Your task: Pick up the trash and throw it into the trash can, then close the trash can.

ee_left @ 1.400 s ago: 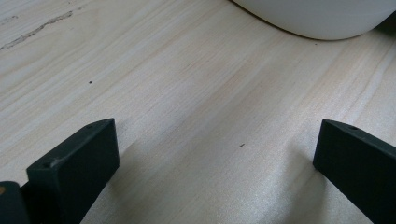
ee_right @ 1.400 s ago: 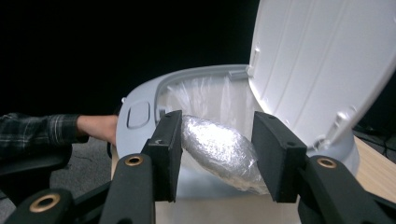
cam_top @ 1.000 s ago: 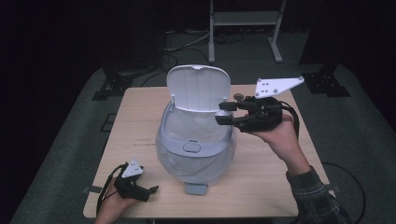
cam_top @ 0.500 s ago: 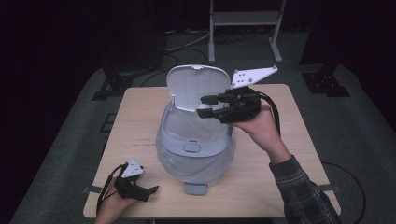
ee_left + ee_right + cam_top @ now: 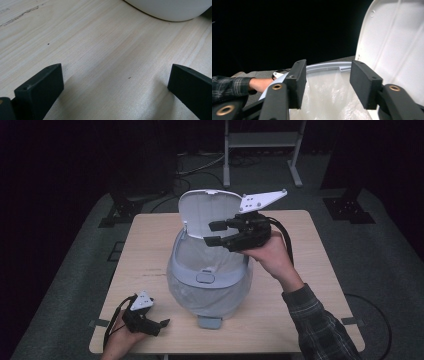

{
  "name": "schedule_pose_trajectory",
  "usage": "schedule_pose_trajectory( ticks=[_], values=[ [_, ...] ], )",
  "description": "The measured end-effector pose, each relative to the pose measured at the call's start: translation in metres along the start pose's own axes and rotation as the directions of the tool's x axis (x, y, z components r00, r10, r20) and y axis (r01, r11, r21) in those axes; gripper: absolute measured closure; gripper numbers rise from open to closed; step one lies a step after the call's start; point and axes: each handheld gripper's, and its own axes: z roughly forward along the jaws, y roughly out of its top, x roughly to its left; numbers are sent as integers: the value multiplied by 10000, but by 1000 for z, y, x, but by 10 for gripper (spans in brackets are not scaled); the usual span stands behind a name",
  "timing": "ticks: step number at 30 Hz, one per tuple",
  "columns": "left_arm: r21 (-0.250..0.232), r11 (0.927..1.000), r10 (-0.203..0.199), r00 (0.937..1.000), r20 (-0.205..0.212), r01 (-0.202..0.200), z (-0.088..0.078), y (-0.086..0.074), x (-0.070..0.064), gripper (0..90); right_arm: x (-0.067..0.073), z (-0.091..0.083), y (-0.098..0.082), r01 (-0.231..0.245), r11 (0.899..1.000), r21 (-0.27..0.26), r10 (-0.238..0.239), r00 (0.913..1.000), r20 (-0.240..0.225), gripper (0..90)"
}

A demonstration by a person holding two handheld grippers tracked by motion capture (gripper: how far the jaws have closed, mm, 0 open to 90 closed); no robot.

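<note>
High view is showing my right gripper (image 5: 214, 233) having slid in from the bin's (image 5: 210, 285) right side to hover over its bagged mouth beside the raised lid (image 5: 205, 212), jaws parted and grasping nothing, so I am probably reaching for the liner (image 5: 332, 100). My left gripper (image 5: 161, 326) is idling unclenched on the table (image 5: 145, 250).

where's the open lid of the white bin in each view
High view: the lid stands upright at top centre, behind the bin's mouth, just left of the right gripper.
Left gripper view: the lid is not in it; a curved white edge of the bin sits at the top right.
Right gripper view: the lid's ribbed inner face takes the right side, beyond the right-hand jaw.
Shared landmark: the clear liner bag below the lid.
</note>
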Motion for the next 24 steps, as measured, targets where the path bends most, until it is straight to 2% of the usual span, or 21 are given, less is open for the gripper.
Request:
schedule_pose_trajectory(
  ticks=[7,15,21,24],
  values=[
    [-3,10000,1,10000,0,-1,0,0,0,0,-4,-23,-9,-17,10000,-53,20,9987,514,661],
    [-1,10000,-3,10000,-2,3,0,0,0,0,-14,-52,-15,-139,9998,-152,157,9912,1315,884],
    [0,10000,-2,10000,-1,2,0,0,0,0,-21,-64,-16,-49,10000,-3,49,9830,1837,900],
    [0,10000,-3,10000,1,3,0,0,0,0,-24,-68,-16,-23,9999,-153,53,9795,2013,900]
  ],
)
